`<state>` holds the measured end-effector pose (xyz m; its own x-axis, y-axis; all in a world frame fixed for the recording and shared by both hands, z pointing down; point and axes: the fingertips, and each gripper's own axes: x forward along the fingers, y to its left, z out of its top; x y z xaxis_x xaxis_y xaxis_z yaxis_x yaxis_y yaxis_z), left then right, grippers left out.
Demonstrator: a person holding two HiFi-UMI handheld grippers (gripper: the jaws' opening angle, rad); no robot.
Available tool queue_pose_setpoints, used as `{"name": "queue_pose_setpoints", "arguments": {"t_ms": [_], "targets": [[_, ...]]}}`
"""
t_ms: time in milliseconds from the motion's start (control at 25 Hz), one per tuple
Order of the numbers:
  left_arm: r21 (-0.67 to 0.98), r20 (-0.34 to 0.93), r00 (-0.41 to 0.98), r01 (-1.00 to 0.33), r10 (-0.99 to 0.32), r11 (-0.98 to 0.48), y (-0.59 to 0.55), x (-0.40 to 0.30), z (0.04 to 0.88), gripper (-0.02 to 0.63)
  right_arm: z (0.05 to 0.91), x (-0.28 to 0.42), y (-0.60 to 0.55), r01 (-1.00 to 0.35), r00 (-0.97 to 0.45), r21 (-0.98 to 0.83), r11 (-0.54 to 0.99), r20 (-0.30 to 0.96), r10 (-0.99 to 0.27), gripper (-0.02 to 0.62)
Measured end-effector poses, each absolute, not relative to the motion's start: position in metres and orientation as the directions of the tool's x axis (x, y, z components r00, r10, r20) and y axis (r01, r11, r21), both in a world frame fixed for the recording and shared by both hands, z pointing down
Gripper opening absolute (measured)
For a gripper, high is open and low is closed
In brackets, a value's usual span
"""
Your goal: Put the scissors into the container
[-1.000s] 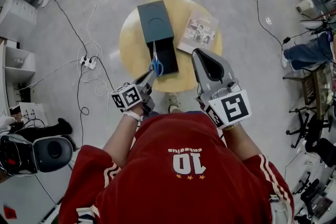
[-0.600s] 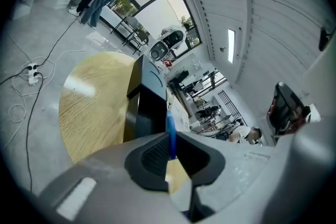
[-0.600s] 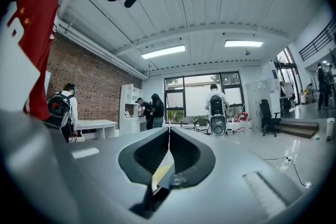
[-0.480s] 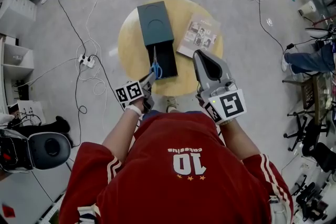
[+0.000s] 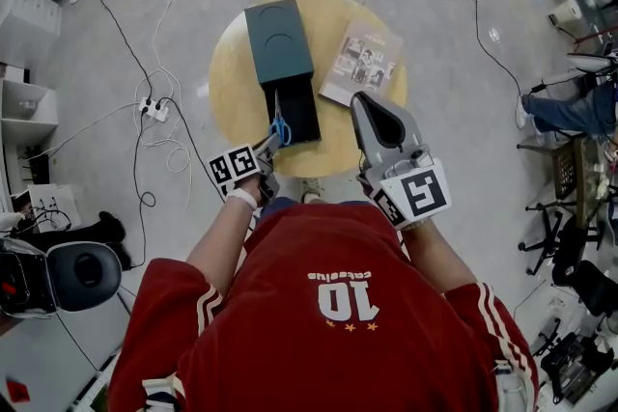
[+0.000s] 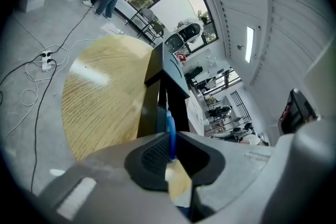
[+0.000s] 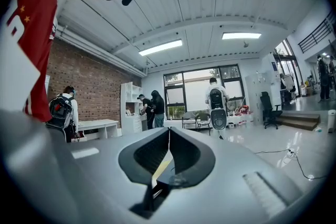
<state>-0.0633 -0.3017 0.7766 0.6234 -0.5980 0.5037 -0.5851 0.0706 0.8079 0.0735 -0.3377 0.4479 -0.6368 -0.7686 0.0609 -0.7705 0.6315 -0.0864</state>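
The scissors [image 5: 281,128] are pinched by their blue handle in the left claw [image 5: 268,144], whose jaws are clamped on it. The blades point straight ahead of the claw over the open black end of the container [image 5: 301,107]. The container's teal part lies farther ahead on the round table [image 5: 230,101]. A booklet [image 5: 362,61] lies ahead and to that claw's right. The right claw [image 5: 373,111], beside the left one, has its jaws together on nothing.

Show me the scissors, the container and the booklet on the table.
scissors [image 5: 280,129]: head view, on the blue handle.
container [image 5: 277,39]: head view, on its teal top.
booklet [image 5: 362,63]: head view, middle of the cover.
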Motion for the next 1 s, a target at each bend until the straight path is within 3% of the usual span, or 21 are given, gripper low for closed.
{"name": "queue_pose_setpoints", "arguments": {"t_ms": [440, 680, 1000], "targets": [[0.776, 0.554, 0.592, -0.622, -0.585, 0.105, -0.309, -0.062, 0.781, 0.04, 0.451, 0.071, -0.342, -0.76, -0.649, -0.1, 0.642, 0.066, -0.758, -0.002], [0.769, 0.548, 0.609, -0.636, -0.574, 0.06, -0.311, -0.055, 0.776, 0.098, 0.449, 0.073, -0.344, -0.761, -0.647, -0.102, 0.64, 0.062, -0.76, -0.002], [0.785, 0.507, 0.662, -0.62, -0.552, -0.022, -0.312, -0.039, 0.757, 0.1, 0.449, 0.07, -0.34, -0.765, -0.643, -0.101, 0.636, 0.065, -0.763, -0.002]]}}
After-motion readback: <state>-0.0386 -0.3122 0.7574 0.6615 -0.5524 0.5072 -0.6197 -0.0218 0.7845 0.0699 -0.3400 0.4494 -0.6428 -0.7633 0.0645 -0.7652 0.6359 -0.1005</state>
